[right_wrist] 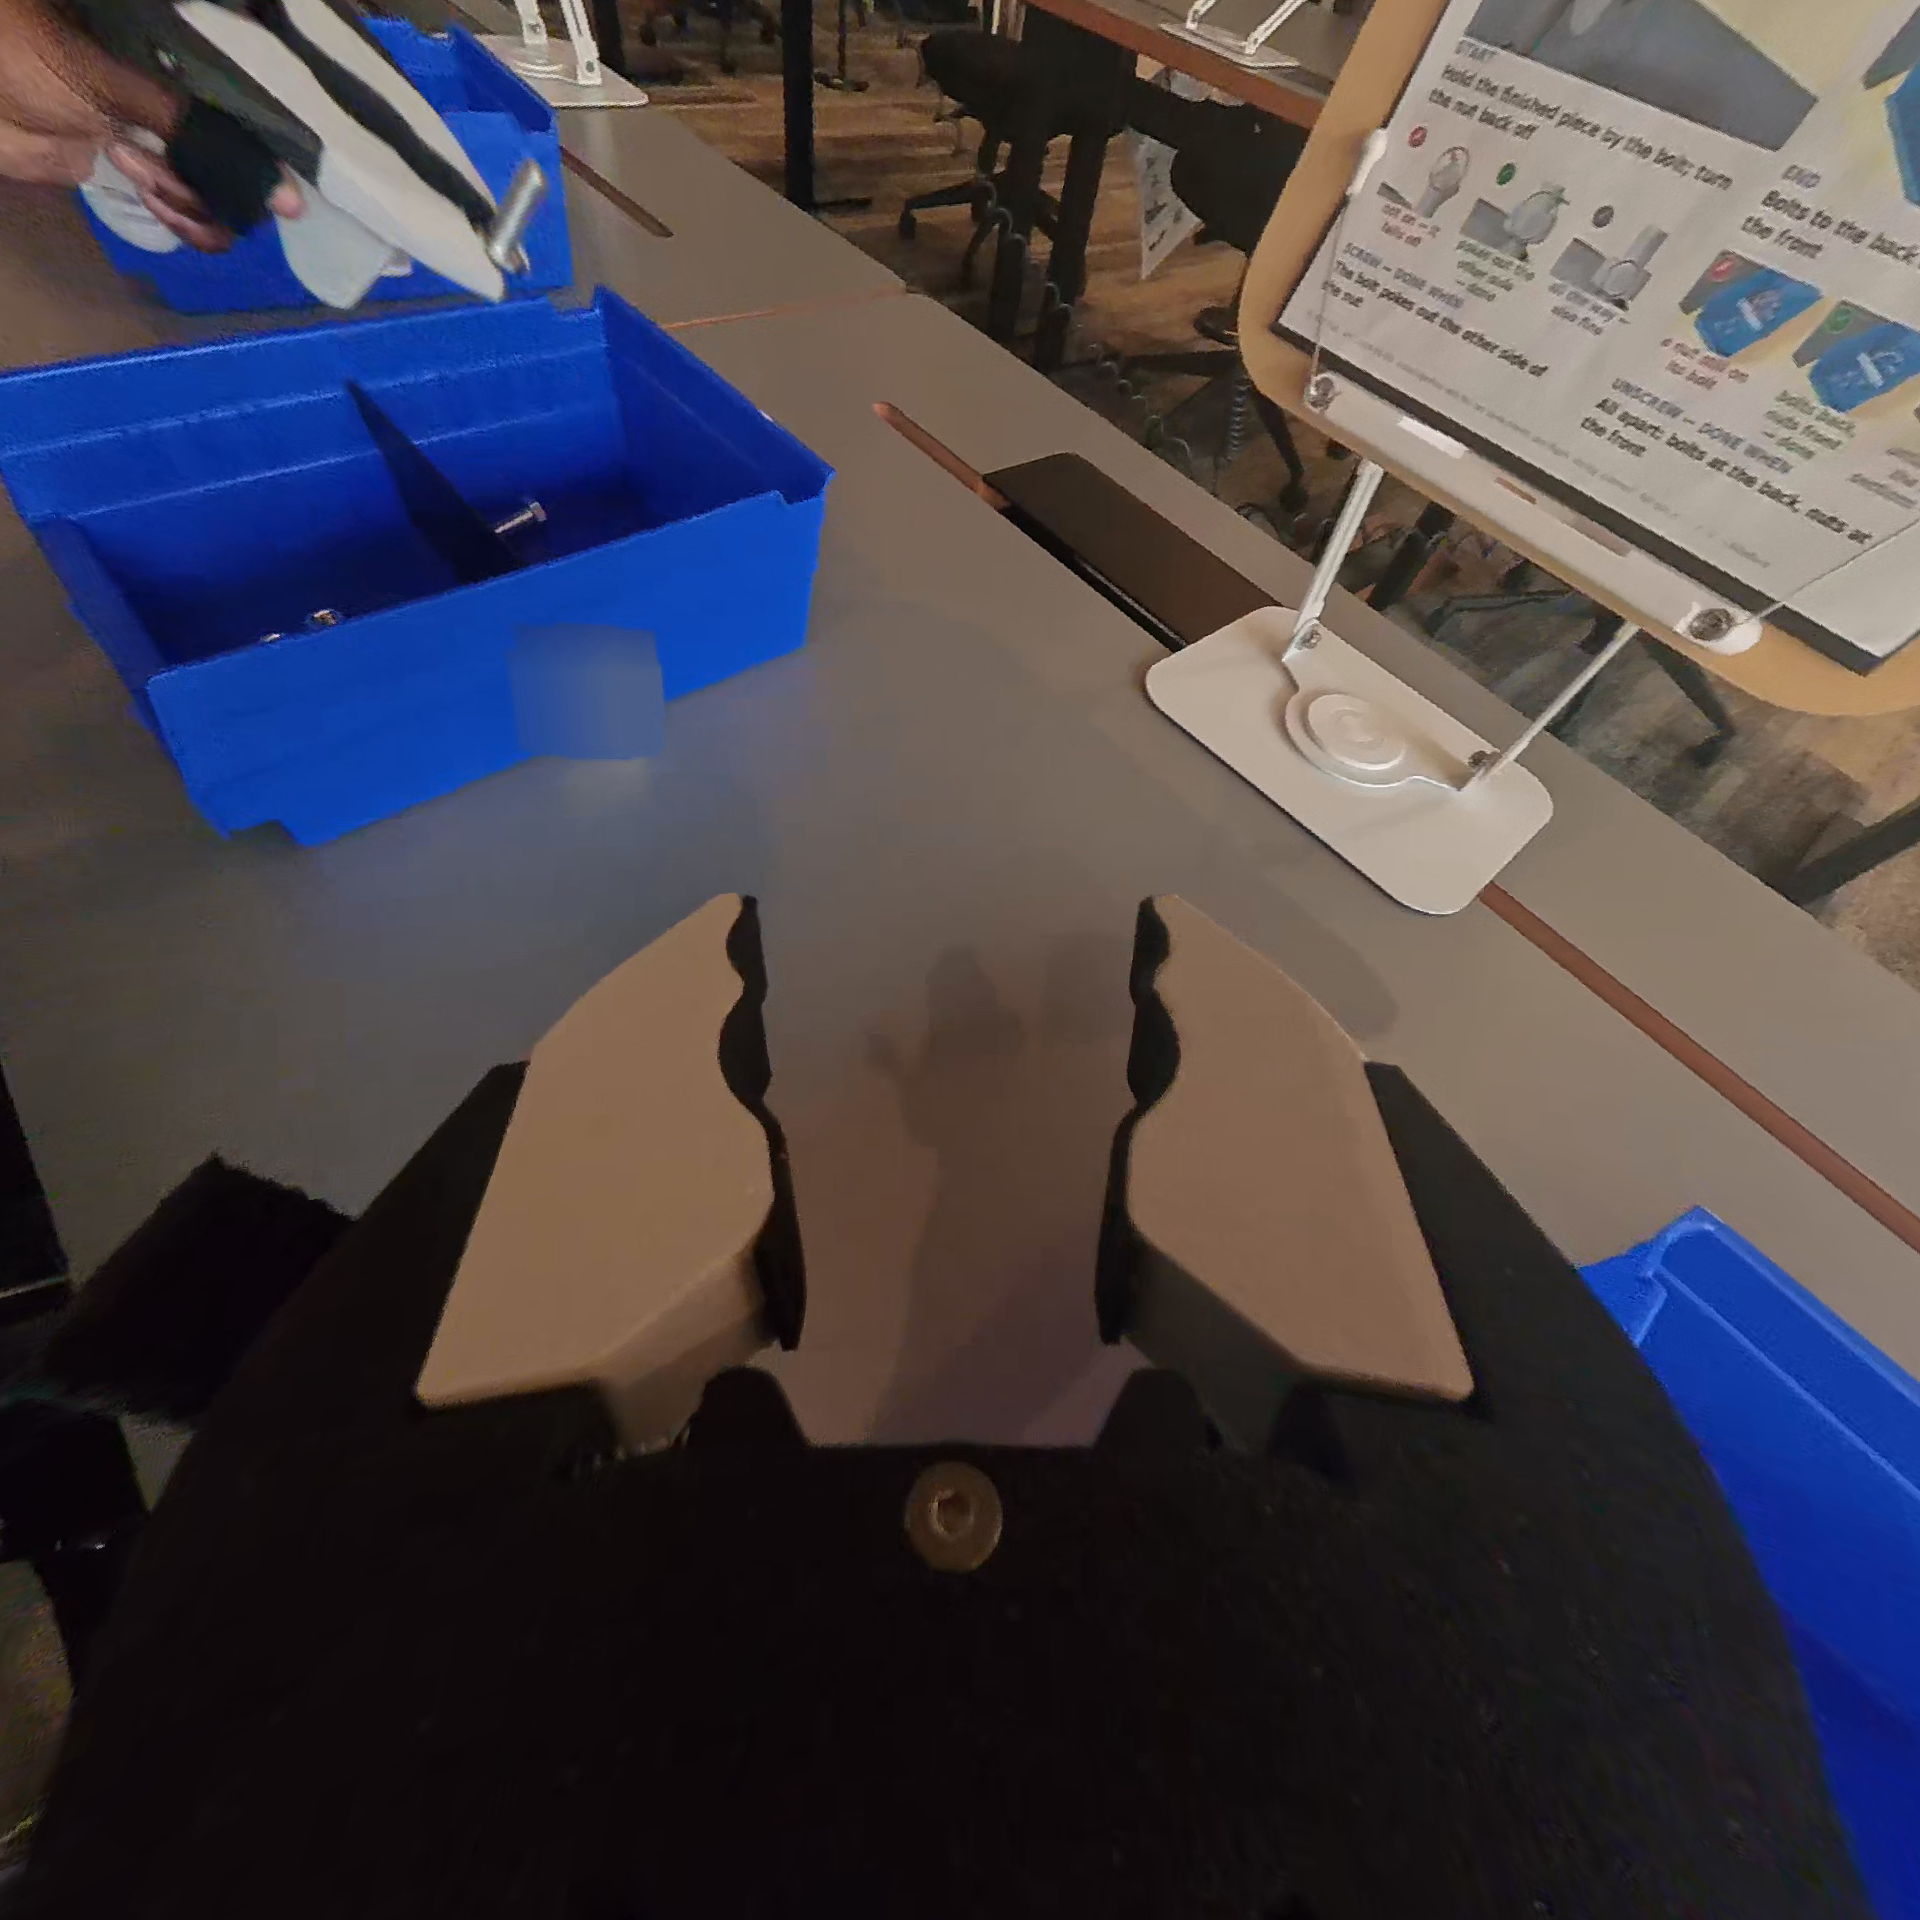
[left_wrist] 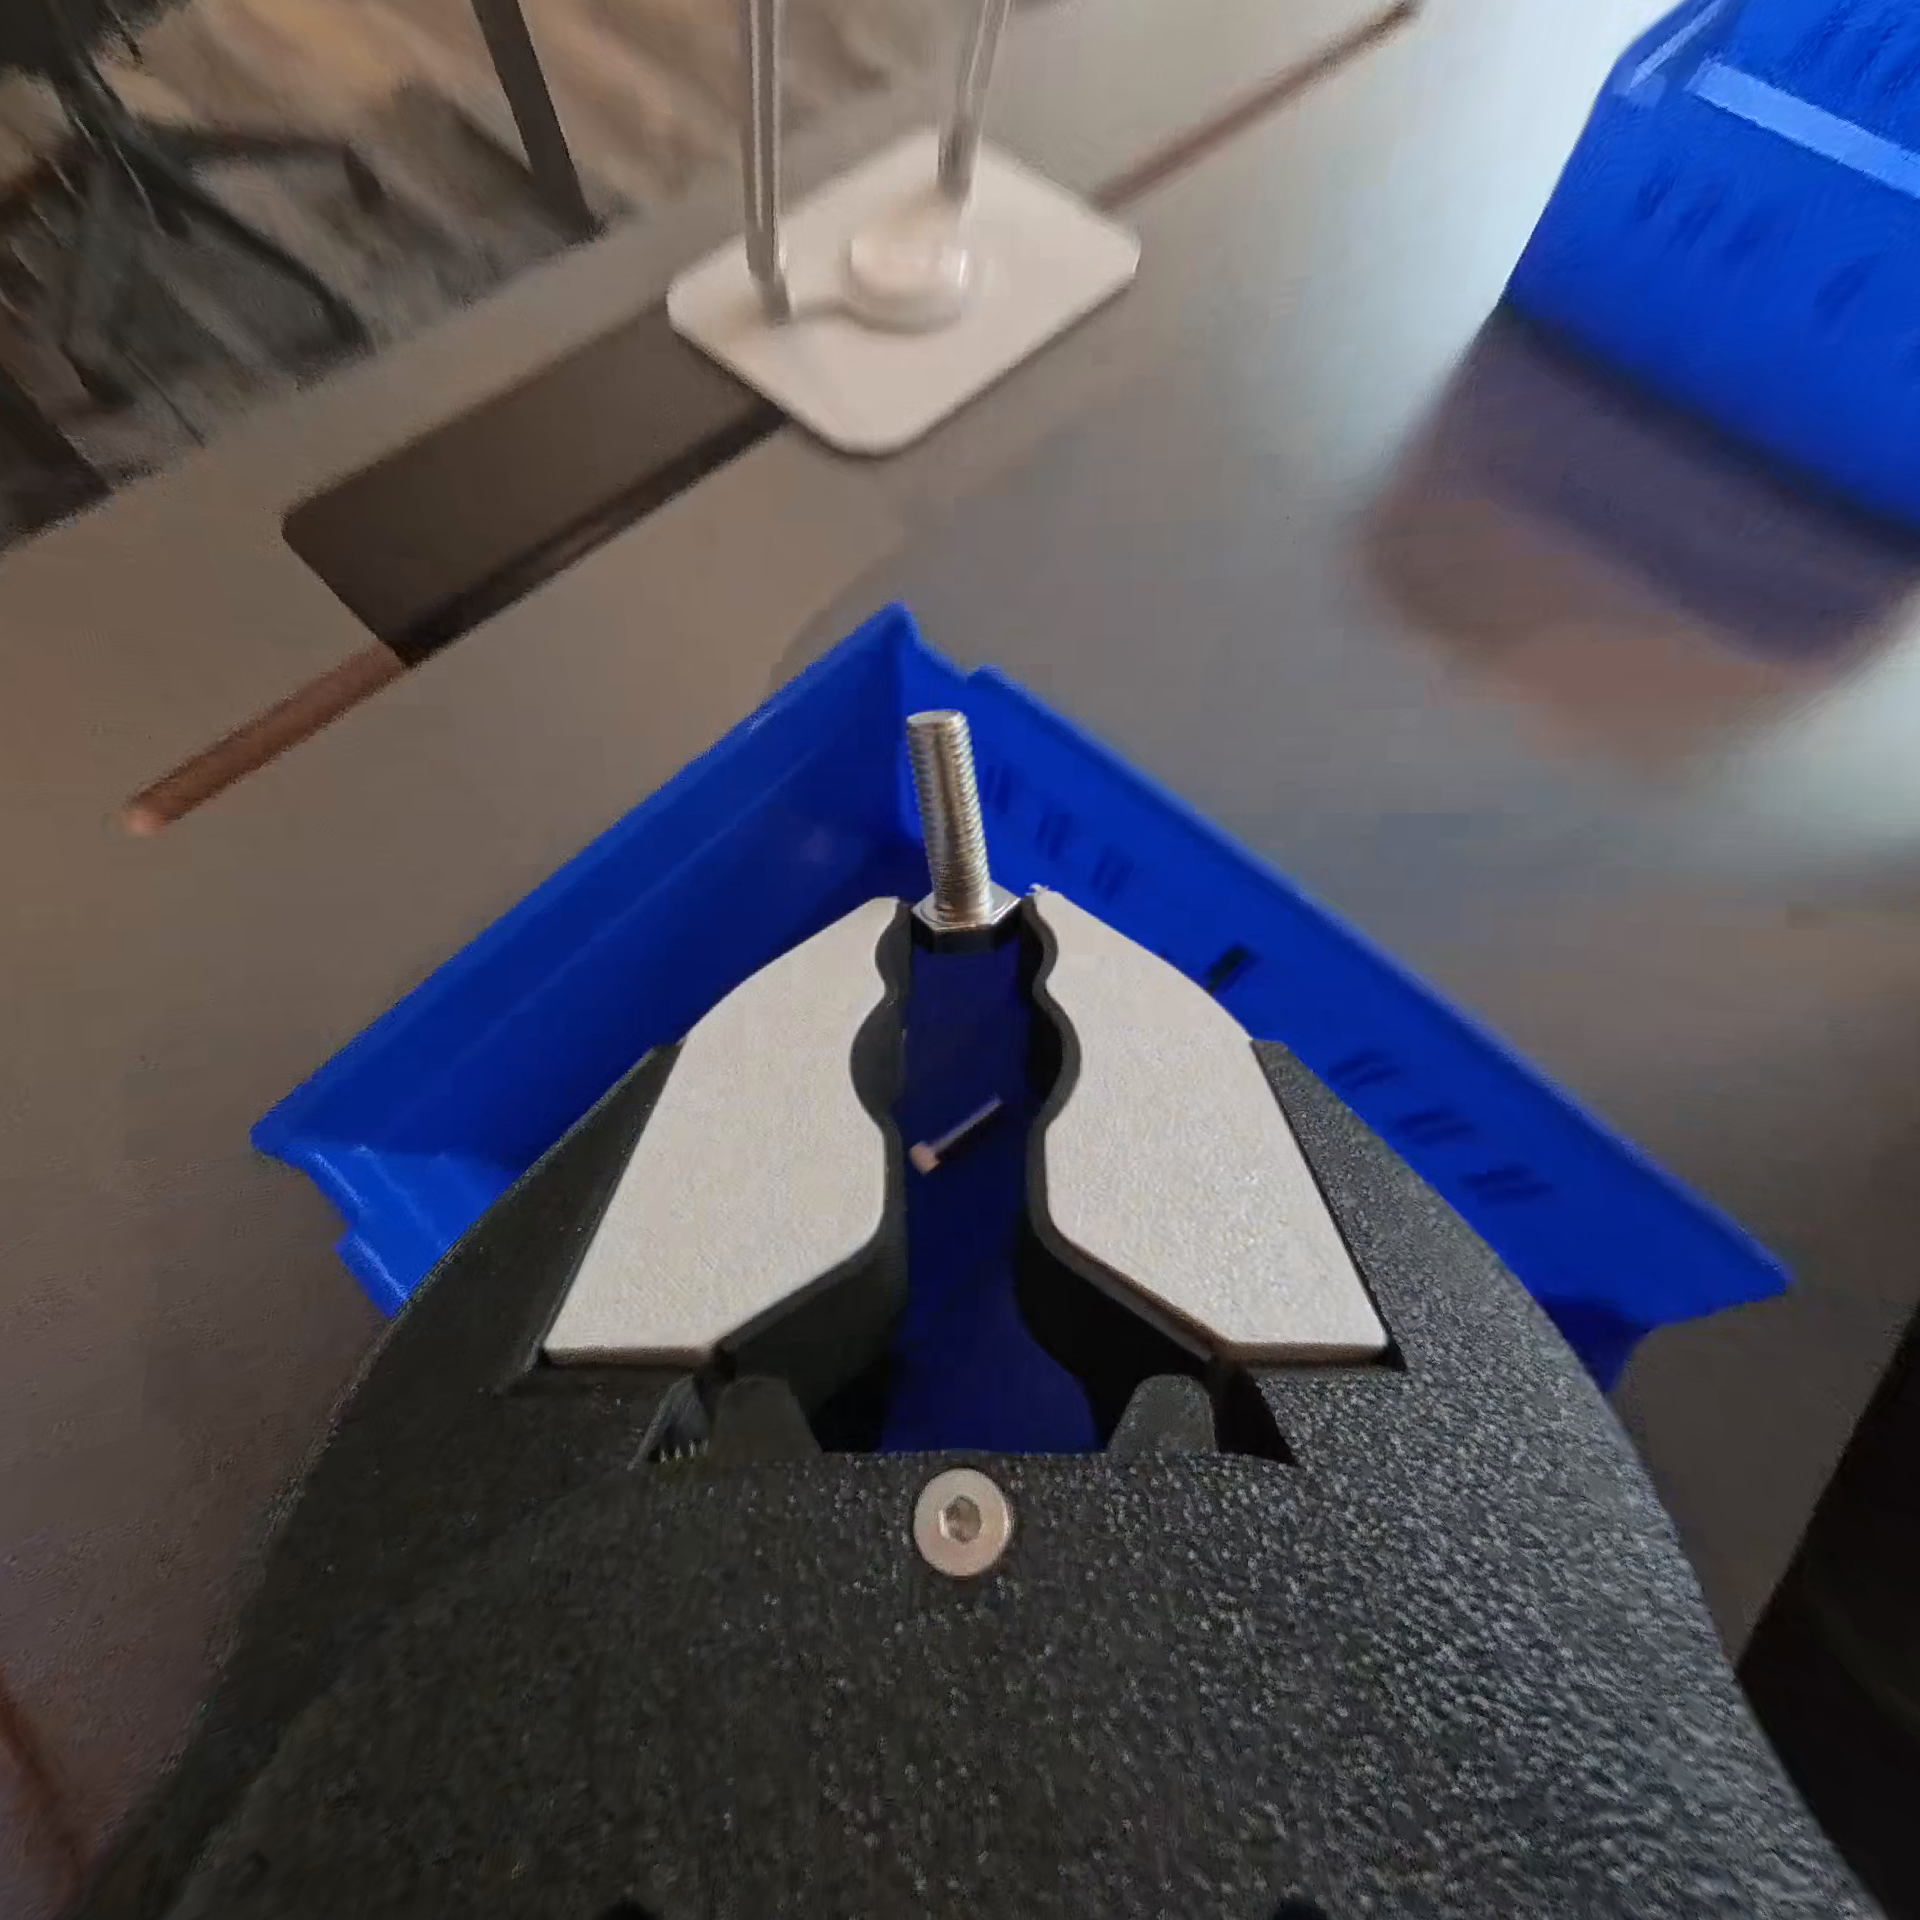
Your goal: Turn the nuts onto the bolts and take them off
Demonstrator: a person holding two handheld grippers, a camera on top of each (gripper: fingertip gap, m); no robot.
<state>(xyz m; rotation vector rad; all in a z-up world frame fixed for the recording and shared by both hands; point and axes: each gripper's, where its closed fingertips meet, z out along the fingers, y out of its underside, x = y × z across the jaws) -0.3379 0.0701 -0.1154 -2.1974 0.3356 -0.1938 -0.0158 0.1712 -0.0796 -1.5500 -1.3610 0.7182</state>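
There, the left gripper (left_wrist: 961, 920) pinched a bolt (left_wrist: 943, 821) by its hex head above the blue bin (left_wrist: 623, 987), threaded shank pointing away. The right gripper (right_wrist: 943, 935) hung wide open and empty over the grey tabletop (right_wrist: 935, 727).

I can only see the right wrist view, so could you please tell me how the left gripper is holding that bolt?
Observer: The left gripper pinches the bolt by its hex end, right at the fingertips, with the threaded shank pointing forward.
Operator: Thank you. Is there a nut on the threads?
Observer: None shows on the exposed threads.
Operator: And what lies beneath the gripper?
Observer: The corner of a blue bin. Between the fingers, a loose bolt can be seen lying on its floor.
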